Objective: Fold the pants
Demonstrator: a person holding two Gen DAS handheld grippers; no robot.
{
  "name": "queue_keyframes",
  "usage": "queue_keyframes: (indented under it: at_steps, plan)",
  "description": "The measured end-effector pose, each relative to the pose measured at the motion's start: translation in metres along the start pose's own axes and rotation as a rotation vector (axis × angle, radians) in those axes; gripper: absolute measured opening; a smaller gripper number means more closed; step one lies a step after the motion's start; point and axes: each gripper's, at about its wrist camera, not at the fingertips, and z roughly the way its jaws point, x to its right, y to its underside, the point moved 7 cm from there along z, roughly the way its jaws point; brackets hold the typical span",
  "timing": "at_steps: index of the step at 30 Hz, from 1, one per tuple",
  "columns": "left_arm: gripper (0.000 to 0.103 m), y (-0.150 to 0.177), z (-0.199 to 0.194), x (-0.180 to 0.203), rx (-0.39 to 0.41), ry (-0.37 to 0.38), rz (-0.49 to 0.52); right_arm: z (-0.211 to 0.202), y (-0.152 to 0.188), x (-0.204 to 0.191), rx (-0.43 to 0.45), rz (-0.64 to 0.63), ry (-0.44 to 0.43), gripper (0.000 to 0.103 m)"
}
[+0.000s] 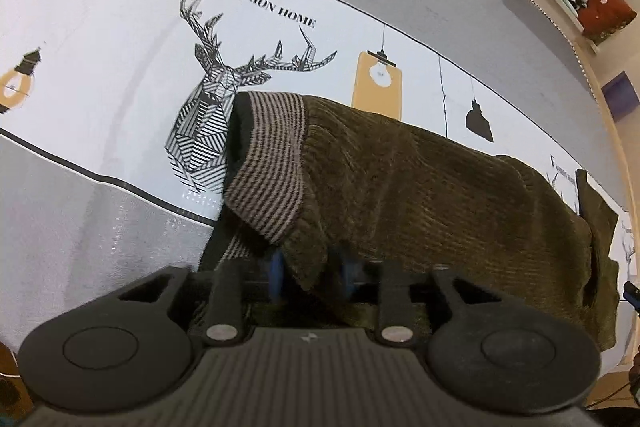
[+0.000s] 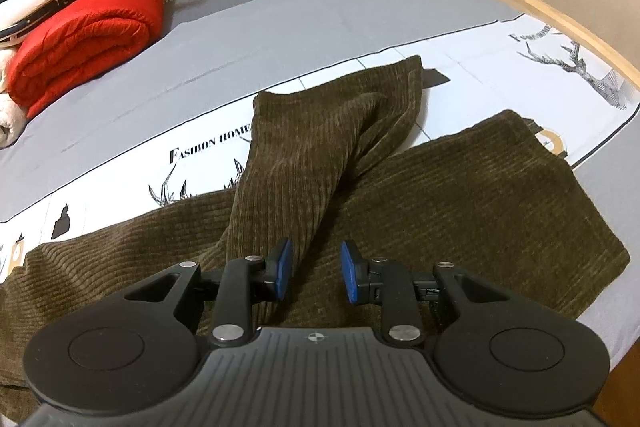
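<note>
**Holding one corner, the other end loose**

Watching from the bedside: the left hand-held gripper (image 1: 310,273) is clamped on the waistband corner of the olive corduroy pants (image 2: 460,195), lifting it off the bed (image 2: 320,7). The right hand-held gripper (image 2: 316,273) hovers above a leg, fingers apart, holding nothing. The thin pinch could slip, and one leg (image 2: 332,115) lies twisted across the other, so a fold now would likely trap that crease.

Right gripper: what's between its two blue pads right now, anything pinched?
Nothing pinched. In the right wrist view the right gripper is open, and only the olive corduroy pants show through the gap, lying on the bed sheet beneath it.
</note>
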Motion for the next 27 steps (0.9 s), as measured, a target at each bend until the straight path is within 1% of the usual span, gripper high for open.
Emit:
queue_keyframes:
  at_steps: [3,7,9,10,11,14,18,21,24,27]
  plan:
    - [0.045,-0.001,0.007,0.001,-0.013,0.002,-0.007,-0.001,-0.003,-0.003,0.011,-0.002,-0.009,0.029]
    - [0.045,-0.004,0.013,0.003,-0.019,-0.023,0.004,0.001,-0.005,-0.006,0.014,-0.007,-0.011,0.029]
    - [0.044,-0.005,0.016,0.005,-0.021,-0.029,0.014,0.003,-0.007,-0.006,0.015,-0.007,-0.009,0.029]
    - [0.042,-0.006,0.017,0.005,-0.021,-0.037,0.019,0.003,-0.008,-0.006,0.016,-0.006,-0.009,0.029]
    - [0.029,-0.006,0.018,0.005,-0.022,-0.047,0.027,0.004,-0.009,-0.006,0.017,-0.005,-0.008,0.029]
    - [0.023,-0.008,0.02,0.006,-0.017,-0.064,0.049,0.006,-0.012,-0.006,0.021,-0.004,-0.004,0.029]
    - [0.023,-0.008,0.022,0.009,-0.02,-0.083,0.077,0.009,-0.018,-0.003,0.036,0.005,0.006,0.029]
    - [0.023,-0.009,0.024,0.012,-0.018,-0.093,0.103,0.013,-0.025,0.003,0.043,0.044,0.019,0.029]
    - [0.024,-0.01,0.025,0.012,-0.02,-0.097,0.107,0.019,-0.034,0.008,0.052,0.088,0.02,0.029]
    - [0.024,-0.011,0.026,0.012,-0.02,-0.092,0.112,0.031,-0.039,0.008,0.037,0.12,0.013,0.033]
